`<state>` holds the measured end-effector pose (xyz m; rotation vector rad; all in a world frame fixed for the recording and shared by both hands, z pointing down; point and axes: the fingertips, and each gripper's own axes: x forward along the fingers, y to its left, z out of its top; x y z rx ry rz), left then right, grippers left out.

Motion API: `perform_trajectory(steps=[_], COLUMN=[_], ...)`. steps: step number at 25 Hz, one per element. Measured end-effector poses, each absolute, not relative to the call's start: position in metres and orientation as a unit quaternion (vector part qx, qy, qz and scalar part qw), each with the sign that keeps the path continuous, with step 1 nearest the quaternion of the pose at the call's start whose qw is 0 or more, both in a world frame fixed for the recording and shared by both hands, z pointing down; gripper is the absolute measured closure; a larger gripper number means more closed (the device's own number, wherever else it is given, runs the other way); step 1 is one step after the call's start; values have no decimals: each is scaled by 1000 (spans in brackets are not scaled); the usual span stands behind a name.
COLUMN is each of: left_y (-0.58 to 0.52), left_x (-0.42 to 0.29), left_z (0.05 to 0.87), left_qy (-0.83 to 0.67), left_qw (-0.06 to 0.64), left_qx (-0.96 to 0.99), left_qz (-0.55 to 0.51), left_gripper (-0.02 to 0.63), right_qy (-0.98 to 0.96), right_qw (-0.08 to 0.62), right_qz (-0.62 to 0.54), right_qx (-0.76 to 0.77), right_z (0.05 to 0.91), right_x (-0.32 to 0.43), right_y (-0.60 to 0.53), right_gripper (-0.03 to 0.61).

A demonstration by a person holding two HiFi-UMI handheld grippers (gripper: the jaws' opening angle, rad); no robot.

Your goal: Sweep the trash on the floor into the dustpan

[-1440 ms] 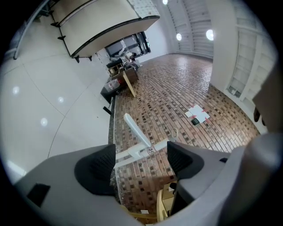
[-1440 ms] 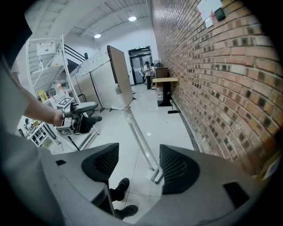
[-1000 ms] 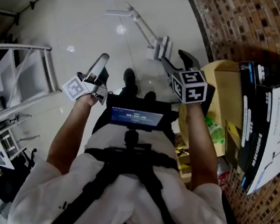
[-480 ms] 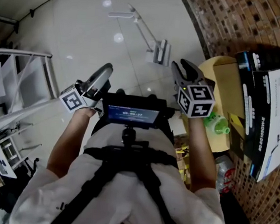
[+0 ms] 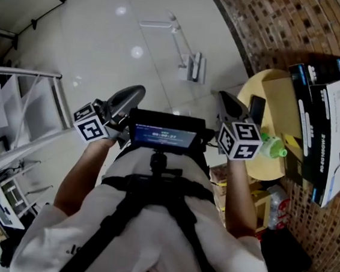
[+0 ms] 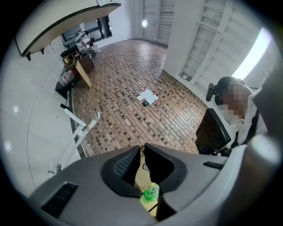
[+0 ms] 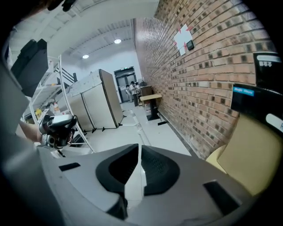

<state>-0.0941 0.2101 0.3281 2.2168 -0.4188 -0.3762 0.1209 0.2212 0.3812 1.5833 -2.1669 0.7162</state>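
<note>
We hold both grippers in front of our chest, well above the floor (image 5: 103, 29). The left gripper (image 5: 133, 92) and right gripper (image 5: 227, 101) have just been closing; their jaws now meet with nothing between them. The long-handled dustpan (image 5: 193, 66) lies ahead near the brick wall (image 5: 272, 22), untouched. We make out no trash, so the sweeping seems wholly left to do.
</note>
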Motion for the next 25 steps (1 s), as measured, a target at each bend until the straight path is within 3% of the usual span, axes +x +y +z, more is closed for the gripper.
perform_trajectory(steps=[1, 13, 25], left_y=[210, 218, 223], left_x=[-95, -85, -67], left_z=[328, 314, 322], left_qy=[-168, -165, -158], left_qw=[409, 341, 354], left_qx=[886, 922, 919], left_qz=[-143, -78, -64], left_gripper=[612, 614, 614], right_qy=[-766, -778, -778], right_qw=[181, 170, 180], right_qz=[253, 232, 232], right_qx=[563, 558, 556], right_z=[380, 356, 361], right_x=[119, 106, 119], right_y=[222, 228, 244], right_gripper=[573, 578, 578])
